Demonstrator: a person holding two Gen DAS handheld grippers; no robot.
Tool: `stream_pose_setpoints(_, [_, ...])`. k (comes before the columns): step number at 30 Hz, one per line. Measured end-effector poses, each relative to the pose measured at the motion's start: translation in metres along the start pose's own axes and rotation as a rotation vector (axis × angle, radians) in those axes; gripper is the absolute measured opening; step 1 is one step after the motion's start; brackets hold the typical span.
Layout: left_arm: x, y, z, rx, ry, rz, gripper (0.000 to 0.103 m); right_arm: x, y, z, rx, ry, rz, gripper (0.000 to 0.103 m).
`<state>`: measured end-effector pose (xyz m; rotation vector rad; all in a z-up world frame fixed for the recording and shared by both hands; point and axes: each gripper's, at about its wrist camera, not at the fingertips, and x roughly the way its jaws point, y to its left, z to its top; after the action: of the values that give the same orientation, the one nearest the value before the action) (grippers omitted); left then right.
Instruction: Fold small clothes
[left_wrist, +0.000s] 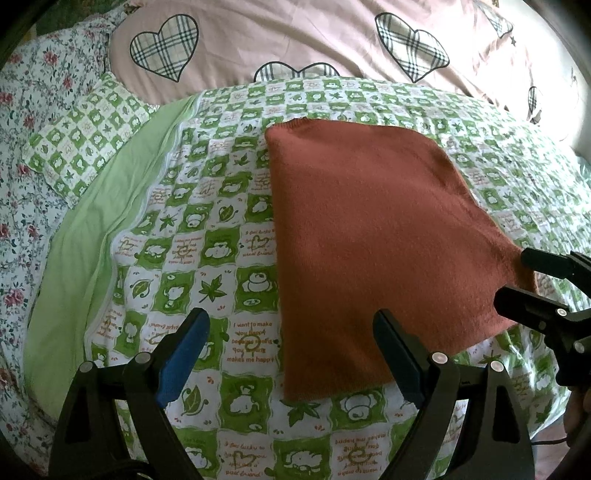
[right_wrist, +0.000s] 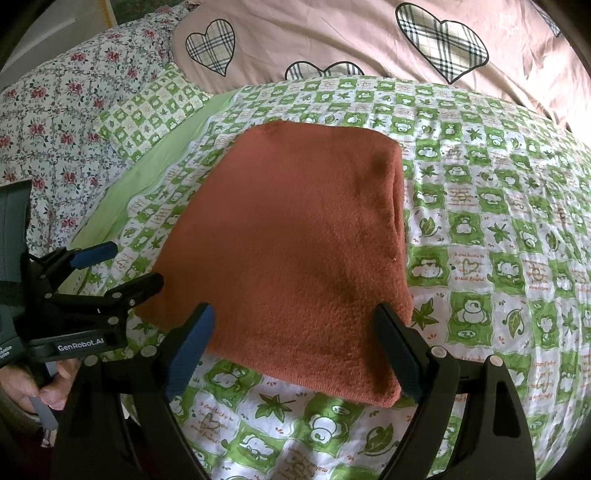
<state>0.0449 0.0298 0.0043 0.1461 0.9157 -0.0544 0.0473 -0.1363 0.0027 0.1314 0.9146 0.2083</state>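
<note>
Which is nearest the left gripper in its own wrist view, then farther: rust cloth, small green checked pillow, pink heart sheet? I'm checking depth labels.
From the left gripper:
1. Rust cloth, right between the fingers.
2. Small green checked pillow, far left.
3. Pink heart sheet, across the top, farthest.

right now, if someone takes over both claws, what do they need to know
Left claw: open, holding nothing, hovering at the near left corner of the rust-red garment.
Right claw: open, holding nothing, hovering over the garment's near edge, toward its right corner.
The garment lies flat on the green checked quilt as a neat rectangle; layered edges show along its right side, so at least one fold looks done.
Left to do: judge whether another fold is wanted; if so, grip the near corners and bring them to the far edge. No other small clothes are in view.
</note>
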Motion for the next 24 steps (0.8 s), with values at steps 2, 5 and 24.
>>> stream_pose_setpoints(2, [0.0003,0.0003,0.0002,0.0,0.001,-0.004,0.091,0.0,0.0001,0.0,0.0,-0.001,-0.001,0.088])
stream_pose_setpoints(5, [-0.0001,-0.0002,0.0003,0.001,0.001,-0.001,0.091,0.0001,-0.0004,0.0004,0.001,0.0,0.001,0.088])
stream_pose_setpoints(24, [0.001,-0.0008,0.0028,0.003,0.0,-0.004,0.091,0.0004,-0.0004,0.0009,-0.001,0.0,0.003,0.088])
